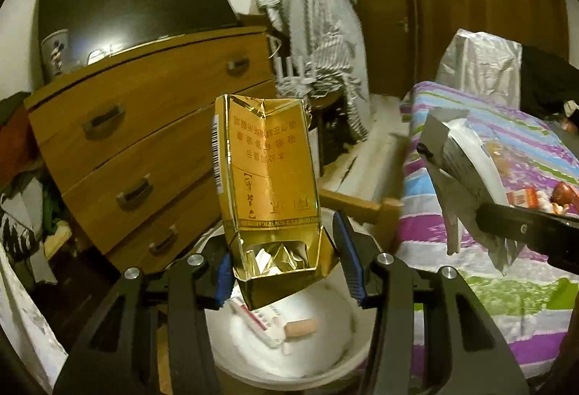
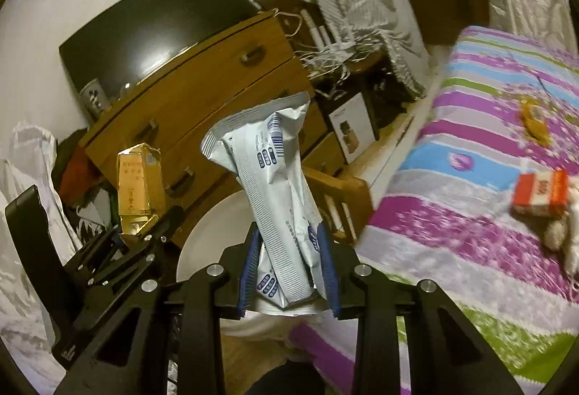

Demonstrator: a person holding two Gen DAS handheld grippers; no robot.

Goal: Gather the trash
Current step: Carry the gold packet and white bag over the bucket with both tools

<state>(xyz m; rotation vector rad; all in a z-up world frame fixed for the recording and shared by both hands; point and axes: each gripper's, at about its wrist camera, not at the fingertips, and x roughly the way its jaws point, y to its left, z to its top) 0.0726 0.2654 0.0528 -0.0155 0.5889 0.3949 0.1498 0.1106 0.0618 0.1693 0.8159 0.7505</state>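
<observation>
My left gripper [image 1: 286,272] has its jaws spread around a gold cigarette box [image 1: 269,185] with an open lid, directly above a white bin [image 1: 325,362]. The box touches the left pad; a gap shows at the right pad. The bin holds a small carton and a cork-like piece [image 1: 300,327]. My right gripper [image 2: 289,272] is shut on a crumpled white plastic wrapper [image 2: 275,177] with blue print, just above the bin's rim [image 2: 202,235]. The gold box [image 2: 139,185] and left gripper [image 2: 123,243] show at the left of the right wrist view. The wrapper [image 1: 466,163] shows at the right of the left wrist view.
A wooden dresser [image 1: 144,127] with a dark screen [image 1: 126,7] stands behind the bin. A bed with a striped cover [image 2: 470,199] is to the right, with an orange-and-white packet [image 2: 541,194] and other scraps on it. Clothes hang over a chair [image 1: 311,33].
</observation>
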